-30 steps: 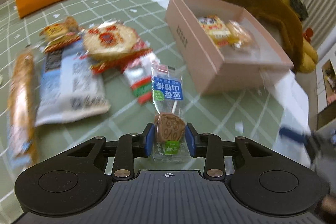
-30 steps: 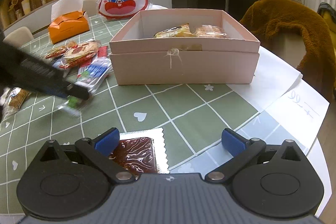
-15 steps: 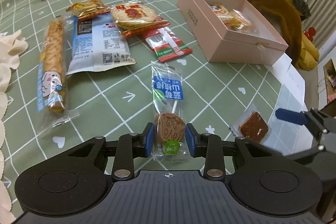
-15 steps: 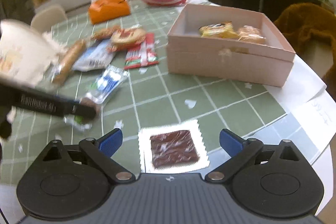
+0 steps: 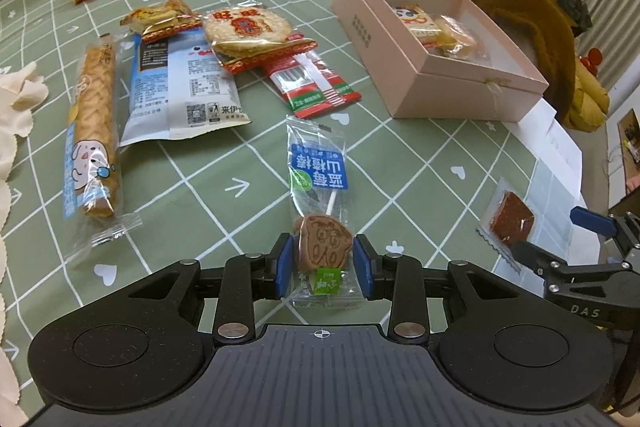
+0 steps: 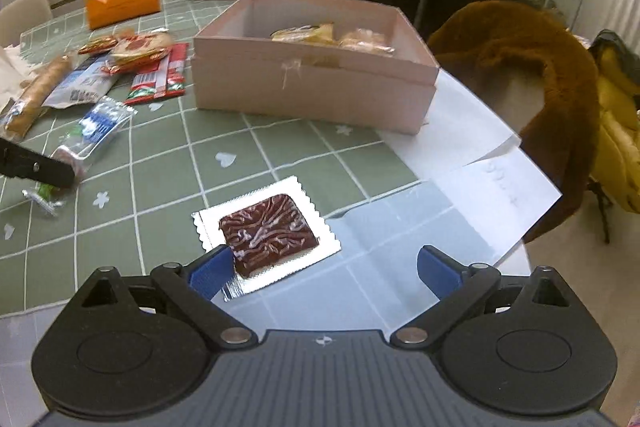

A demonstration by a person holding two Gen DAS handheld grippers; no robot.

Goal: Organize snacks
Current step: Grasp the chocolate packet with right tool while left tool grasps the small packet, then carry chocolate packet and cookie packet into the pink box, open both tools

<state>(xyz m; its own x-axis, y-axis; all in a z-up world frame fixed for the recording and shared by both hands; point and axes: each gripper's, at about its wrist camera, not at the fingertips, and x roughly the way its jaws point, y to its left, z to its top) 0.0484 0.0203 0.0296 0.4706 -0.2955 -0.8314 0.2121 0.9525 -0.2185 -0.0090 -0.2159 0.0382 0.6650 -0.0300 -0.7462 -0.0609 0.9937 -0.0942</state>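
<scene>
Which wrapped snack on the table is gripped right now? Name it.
The lollipop in the clear wrapper with a blue label: the left hand-held gripper is clamped on its round brown head. The brown square snack lies loose before the open right hand-held gripper.

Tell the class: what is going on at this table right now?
A person is sorting snacks with two tools. The left hand-held gripper is shut on a wrapped lollipop. The right hand-held gripper is open over a brown square snack lying in its wrapper on the table. The pink box already holds two packets.
</scene>
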